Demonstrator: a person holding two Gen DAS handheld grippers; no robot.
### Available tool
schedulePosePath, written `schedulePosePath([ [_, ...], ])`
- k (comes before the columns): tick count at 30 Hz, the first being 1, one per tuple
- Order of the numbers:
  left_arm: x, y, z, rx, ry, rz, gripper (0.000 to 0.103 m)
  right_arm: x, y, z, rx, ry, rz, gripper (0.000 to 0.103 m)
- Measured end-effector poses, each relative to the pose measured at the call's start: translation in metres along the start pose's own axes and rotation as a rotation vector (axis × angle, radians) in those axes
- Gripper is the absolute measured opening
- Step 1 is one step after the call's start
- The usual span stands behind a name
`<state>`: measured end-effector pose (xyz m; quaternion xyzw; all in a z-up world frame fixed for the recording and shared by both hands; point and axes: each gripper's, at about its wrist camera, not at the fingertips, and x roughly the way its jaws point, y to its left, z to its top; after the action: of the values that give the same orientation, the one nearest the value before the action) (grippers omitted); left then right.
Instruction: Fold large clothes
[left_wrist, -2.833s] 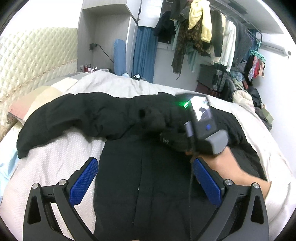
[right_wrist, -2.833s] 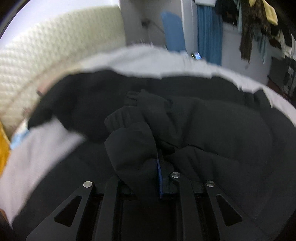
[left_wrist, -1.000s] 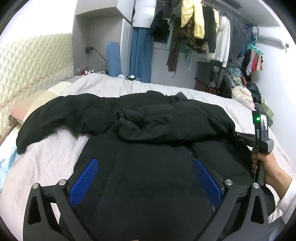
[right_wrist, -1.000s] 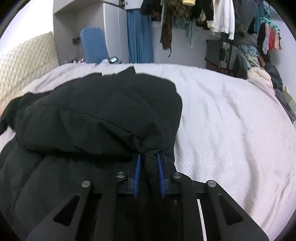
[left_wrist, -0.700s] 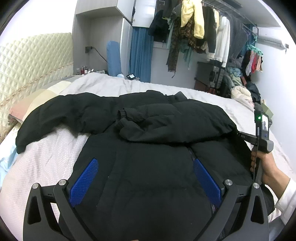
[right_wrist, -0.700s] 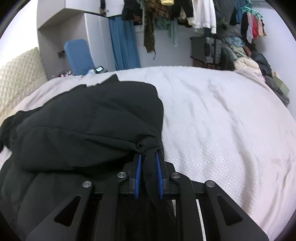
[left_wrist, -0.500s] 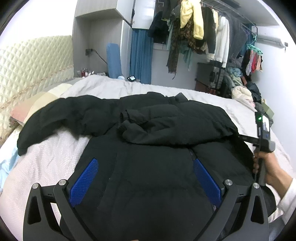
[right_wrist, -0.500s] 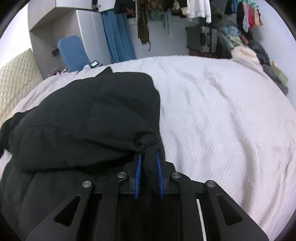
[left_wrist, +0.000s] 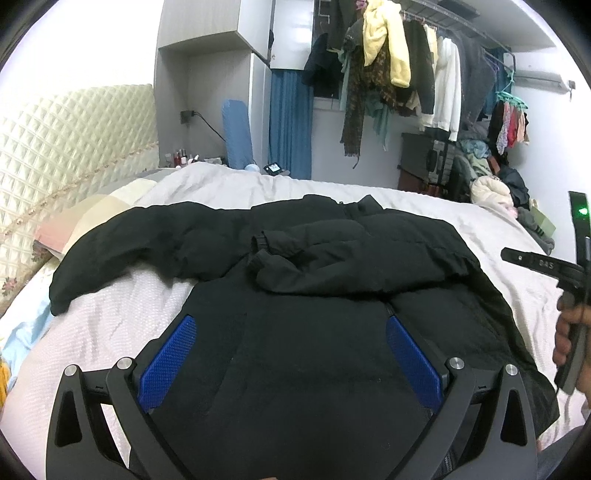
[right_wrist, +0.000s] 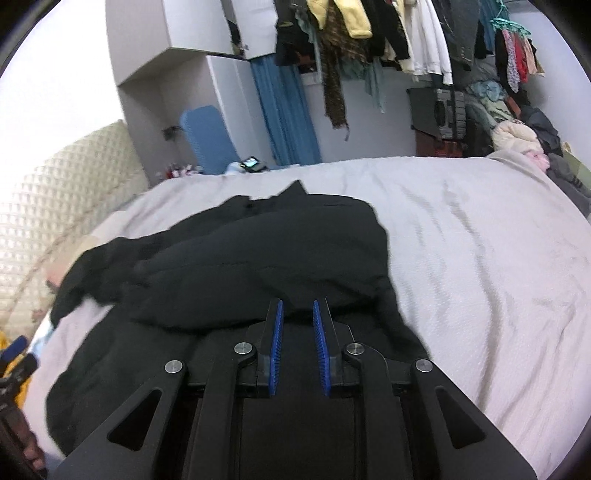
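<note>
A large black padded jacket (left_wrist: 303, 354) lies flat on the bed. Its right sleeve (left_wrist: 354, 258) is folded across the chest, cuff toward the middle. Its left sleeve (left_wrist: 147, 243) still stretches out to the left. My left gripper (left_wrist: 290, 350) is wide open and empty, hovering over the jacket's lower front. My right gripper (right_wrist: 298, 323) has its jaws slightly apart with nothing between them, above the jacket's (right_wrist: 258, 258) right shoulder edge. It also shows in the left wrist view (left_wrist: 546, 264), lifted off the jacket at the far right.
The bed (left_wrist: 491, 236) has a pale textured cover, and bare cover lies right of the jacket (right_wrist: 480, 266). A quilted headboard (left_wrist: 74, 147) and pillows (left_wrist: 81, 221) are at left. A rack of hanging clothes (left_wrist: 406, 74) and clothing piles (left_wrist: 498, 192) stand beyond the bed.
My right gripper has let go of the jacket's shoulder fold, opened a little and lifted away. The right sleeve stays folded across the chest. My left gripper has barely moved.
</note>
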<state>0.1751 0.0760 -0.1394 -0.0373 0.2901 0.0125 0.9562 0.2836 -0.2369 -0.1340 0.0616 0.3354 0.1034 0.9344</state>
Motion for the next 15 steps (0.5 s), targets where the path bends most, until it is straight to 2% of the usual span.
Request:
schedulePosePath([
  [5, -0.012, -0.001, -0.001, 0.005, -0.021, 0.003, 0.103, -0.023, 0.022, -0.017, 0.0, -0.03, 0.041, 0.016],
  [15, -0.035, 0.005, -0.005, -0.011, -0.046, -0.02, 0.103, -0.063, 0.064, -0.051, -0.098, -0.072, 0.066, 0.016],
])
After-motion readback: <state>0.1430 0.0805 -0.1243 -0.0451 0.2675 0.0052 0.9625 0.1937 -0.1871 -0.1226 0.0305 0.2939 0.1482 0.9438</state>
